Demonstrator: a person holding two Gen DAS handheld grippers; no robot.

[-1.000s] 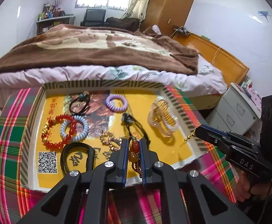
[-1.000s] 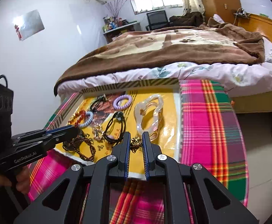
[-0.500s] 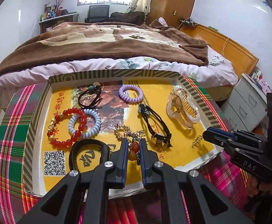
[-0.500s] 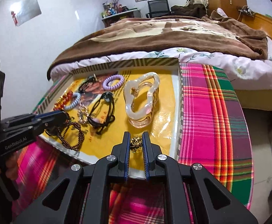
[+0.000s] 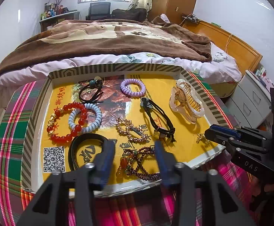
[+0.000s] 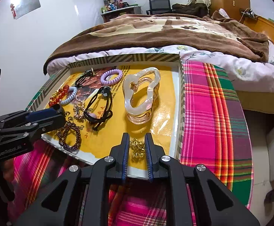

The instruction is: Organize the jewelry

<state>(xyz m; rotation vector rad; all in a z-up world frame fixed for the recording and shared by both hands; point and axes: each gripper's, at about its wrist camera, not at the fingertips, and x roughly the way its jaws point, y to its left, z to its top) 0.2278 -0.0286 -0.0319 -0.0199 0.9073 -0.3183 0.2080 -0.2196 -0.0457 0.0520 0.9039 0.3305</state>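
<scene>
A shallow yellow tray (image 5: 176, 94) (image 6: 167, 86) holds the jewelry. My left gripper (image 5: 135, 146) is open, its jaws wide on either side of a dark red bead string with amber beads (image 5: 137, 162) that lies at the tray's near edge. My right gripper (image 6: 136, 138) is slightly open around a small gold chain (image 6: 136, 147) that rests on the tray near the front right corner; the chain also shows in the left wrist view (image 5: 200, 137). The bead string shows in the right wrist view (image 6: 70, 133).
On the tray lie a red bead bracelet (image 5: 65, 120), a pale blue coil tie (image 5: 86, 118), a purple coil tie (image 5: 133, 87), black hair ties (image 5: 159, 120), a gold hairpin (image 5: 131, 130), a clear claw clip (image 5: 185, 101) and a black band (image 5: 84, 146). A plaid cloth (image 6: 212, 113) covers the table; a bed stands behind.
My left gripper has opened and let the bead string down onto the tray. My right gripper has opened a little, and the gold chain now lies on the tray.
</scene>
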